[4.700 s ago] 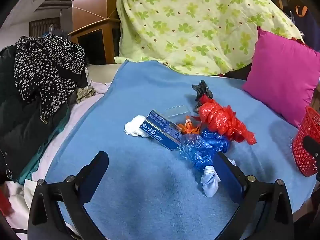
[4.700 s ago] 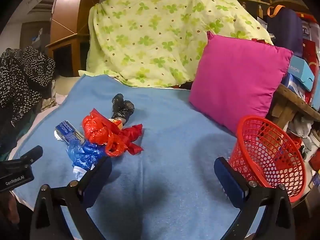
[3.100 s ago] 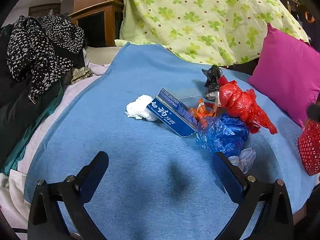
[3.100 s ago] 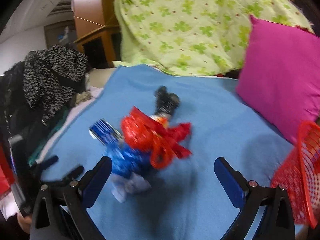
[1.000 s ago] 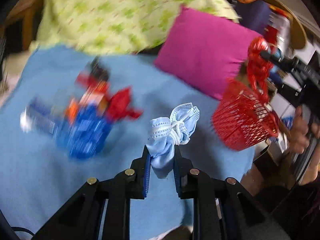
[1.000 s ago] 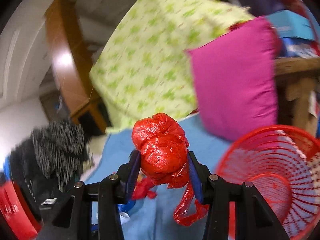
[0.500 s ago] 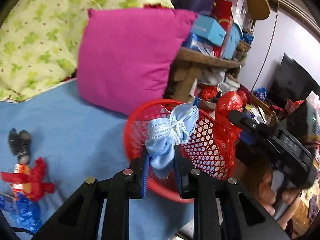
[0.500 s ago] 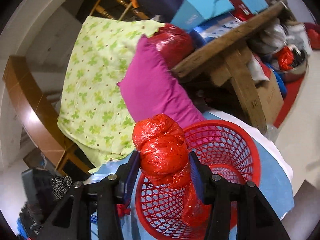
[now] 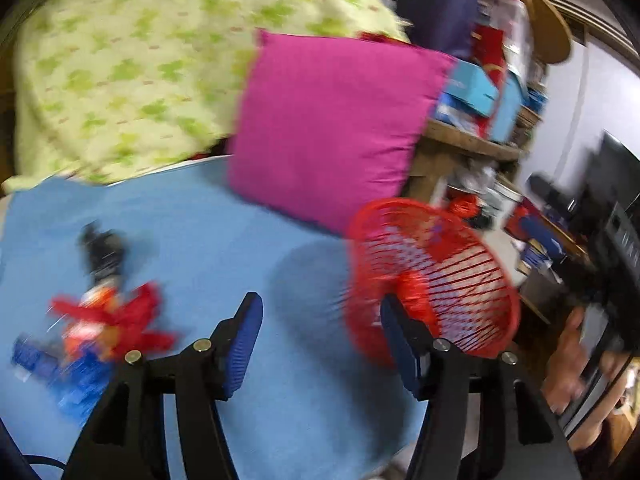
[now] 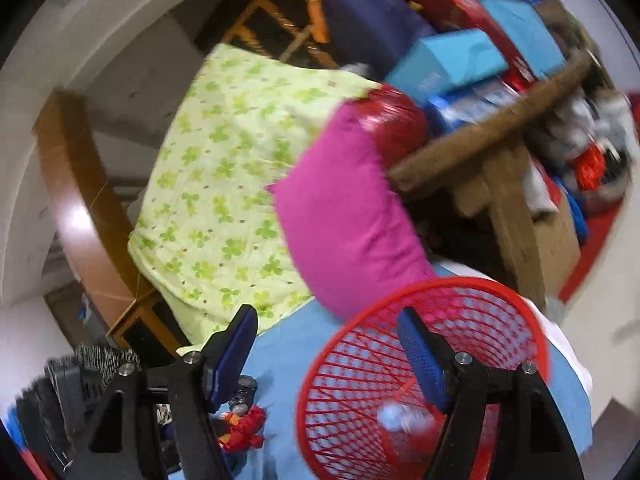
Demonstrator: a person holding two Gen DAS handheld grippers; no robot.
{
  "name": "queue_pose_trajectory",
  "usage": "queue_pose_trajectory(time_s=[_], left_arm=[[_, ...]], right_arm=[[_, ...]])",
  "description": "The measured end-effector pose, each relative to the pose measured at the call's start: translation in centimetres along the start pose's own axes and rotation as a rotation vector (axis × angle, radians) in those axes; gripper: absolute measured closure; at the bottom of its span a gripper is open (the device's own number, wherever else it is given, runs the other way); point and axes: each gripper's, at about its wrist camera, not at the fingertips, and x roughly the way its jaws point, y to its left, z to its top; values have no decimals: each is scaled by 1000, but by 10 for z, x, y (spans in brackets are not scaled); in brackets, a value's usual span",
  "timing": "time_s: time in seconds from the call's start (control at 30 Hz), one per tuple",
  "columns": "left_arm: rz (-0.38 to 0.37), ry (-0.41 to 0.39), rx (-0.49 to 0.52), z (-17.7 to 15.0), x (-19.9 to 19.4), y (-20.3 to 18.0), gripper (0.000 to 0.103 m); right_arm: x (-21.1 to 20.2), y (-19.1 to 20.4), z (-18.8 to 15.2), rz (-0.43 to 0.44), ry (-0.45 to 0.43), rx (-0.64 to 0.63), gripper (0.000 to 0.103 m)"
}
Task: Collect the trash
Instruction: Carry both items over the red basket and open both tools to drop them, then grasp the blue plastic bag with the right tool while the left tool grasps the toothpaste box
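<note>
Both grippers have let go since half a second ago: the left gripper [image 9: 320, 344] no longer pinches the pale blue cloth bundle, and the right gripper [image 10: 326, 350] no longer holds the red bag. Both sets of fingers now stand spread wide with nothing between them.

Right wrist view: the right gripper hangs over the red basket [image 10: 536, 344], its right finger crossing the rim. A pale blue-white bundle [image 10: 404, 416] lies at the bottom of the basket, with a red bag [image 10: 394, 442] just beside it. Blurred, so exact contact between the two is unclear.

Left wrist view: the left gripper sits above the blue blanket [image 9: 208, 236], basket close to its right finger. Red plastic [image 9: 416, 292] shows inside the basket wall, behind that finger. The frame has heavy motion blur.

Remaining trash on the blanket, left of the left gripper: a red bag scrap [image 9: 132, 320], a blue bag [image 9: 84, 372] touching it below, and a black bag [image 9: 102, 246] further back. The right wrist view also catches a bit of red scrap [image 10: 248, 430] on the blanket left of the basket.

Behind the basket a pink cushion [image 9: 332, 128] leans upright, with a green patterned quilt [image 9: 120, 68] behind it. A cluttered wooden shelf [image 10: 488, 128] is to the right, and a hand [image 9: 568, 364] shows at the far right edge of the left view.
</note>
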Motion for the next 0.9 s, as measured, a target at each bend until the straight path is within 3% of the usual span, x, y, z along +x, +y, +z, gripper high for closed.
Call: queue_pose_trajectory(time_s=[0.1,0.2,0.33,0.43,0.53,0.67,0.9], left_arm=[[127,-24,-58,-35,-31,54,40],[308,-42,-128,-68,-62,116,40],[475,-39,-293,-98,-94,197,40],[526,-58,-397,-111,-107,233,40],[542,-64,-450,-120,-105,251,40],[510,-60,-508,-131,-95,262,40],[408,-71,-596,-132,-78,287,40]], right_arm=[[7,38,-13,67,13,-82,27],[24,77,-34,139,76,-138,27],[67,121,-73,235,270,-136,27],[111,146,-114,250,483,-103,27],[150,165,-160,268,686,-46,27],[185,174,-221,275,884,46,27],[223,170,-270,232,969,211,27]])
